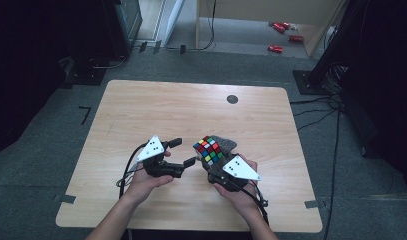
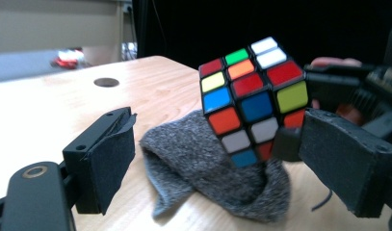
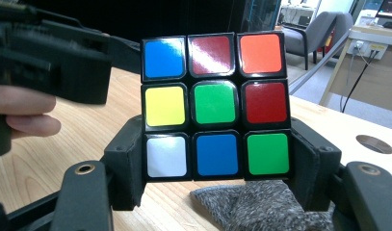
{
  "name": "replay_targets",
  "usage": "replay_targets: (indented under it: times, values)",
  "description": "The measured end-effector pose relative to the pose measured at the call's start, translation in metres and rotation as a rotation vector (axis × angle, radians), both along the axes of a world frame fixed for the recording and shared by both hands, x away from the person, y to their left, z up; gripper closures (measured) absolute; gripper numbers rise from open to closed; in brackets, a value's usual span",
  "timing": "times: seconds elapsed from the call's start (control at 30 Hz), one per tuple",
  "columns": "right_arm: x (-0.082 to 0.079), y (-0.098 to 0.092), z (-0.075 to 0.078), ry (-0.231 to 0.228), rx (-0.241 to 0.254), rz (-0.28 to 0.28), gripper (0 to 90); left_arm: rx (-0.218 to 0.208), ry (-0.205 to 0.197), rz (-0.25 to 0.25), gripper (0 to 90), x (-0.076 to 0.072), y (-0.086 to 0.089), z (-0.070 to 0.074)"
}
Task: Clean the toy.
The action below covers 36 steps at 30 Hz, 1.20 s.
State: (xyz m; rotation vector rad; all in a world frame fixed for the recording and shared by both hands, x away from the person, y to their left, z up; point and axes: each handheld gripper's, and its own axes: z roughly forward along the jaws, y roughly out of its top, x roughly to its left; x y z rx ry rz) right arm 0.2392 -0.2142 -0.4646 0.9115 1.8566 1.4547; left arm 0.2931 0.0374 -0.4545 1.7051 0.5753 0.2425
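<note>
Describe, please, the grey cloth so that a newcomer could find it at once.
On the wooden table, look just beyond the right claw. The grey cloth lies crumpled under the raised puzzle cube; it is soft, plain and dull, unlike the glossy, many-coloured cube.

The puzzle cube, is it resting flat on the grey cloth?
No: the left gripper view shows the puzzle cube held tilted above the grey cloth, clamped in the right gripper.

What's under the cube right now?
A crumpled grey cloth lies on the table under the puzzle cube, which the right gripper holds clear above it. The cube's underside and the tabletop beneath the cloth are covered from view.
</note>
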Motion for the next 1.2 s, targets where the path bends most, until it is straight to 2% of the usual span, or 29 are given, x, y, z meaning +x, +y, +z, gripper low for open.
replay_targets:
  times: [0.17, 0.27, 0.47, 0.5, 0.53, 0.6, 0.67, 0.9, 1.2]
  values:
    - [0.000, -0.003, 0.003, 0.019, 0.031, 0.002, 33.8, 0.108, -0.137, 0.005, 13.9, -0.007, -0.006, -0.008]
    - [0.000, -0.004, 0.007, 0.037, 0.066, 0.015, 33.8, 0.149, -0.191, 0.004, 13.9, -0.010, -0.010, -0.012]
    - [-0.003, -0.001, 0.011, 0.060, 0.098, 0.036, 33.8, 0.212, -0.309, 0.031, 14.0, -0.016, -0.019, -0.019]
    - [-0.003, 0.000, 0.011, 0.062, 0.101, 0.038, 33.8, 0.215, -0.326, 0.027, 14.0, -0.016, -0.020, -0.021]
    - [-0.004, 0.001, 0.011, 0.069, 0.104, 0.045, 33.8, 0.209, -0.364, 0.027, 14.2, -0.017, -0.020, -0.023]
    - [-0.004, 0.002, 0.011, 0.083, 0.113, 0.054, 33.8, 0.222, -0.384, 0.030, 15.1, -0.018, -0.021, -0.024]
    - [-0.004, 0.004, 0.011, 0.097, 0.123, 0.062, 33.8, 0.218, -0.412, 0.031, 15.1, -0.017, -0.021, -0.026]
    - [-0.004, 0.009, 0.009, 0.158, 0.153, 0.101, 33.8, 0.215, -0.460, 0.016, 15.2, -0.019, -0.023, -0.028]
    - [-0.003, 0.012, 0.008, 0.255, 0.199, 0.134, 33.7, 0.206, -0.483, -0.018, 21.6, -0.023, -0.025, -0.029]
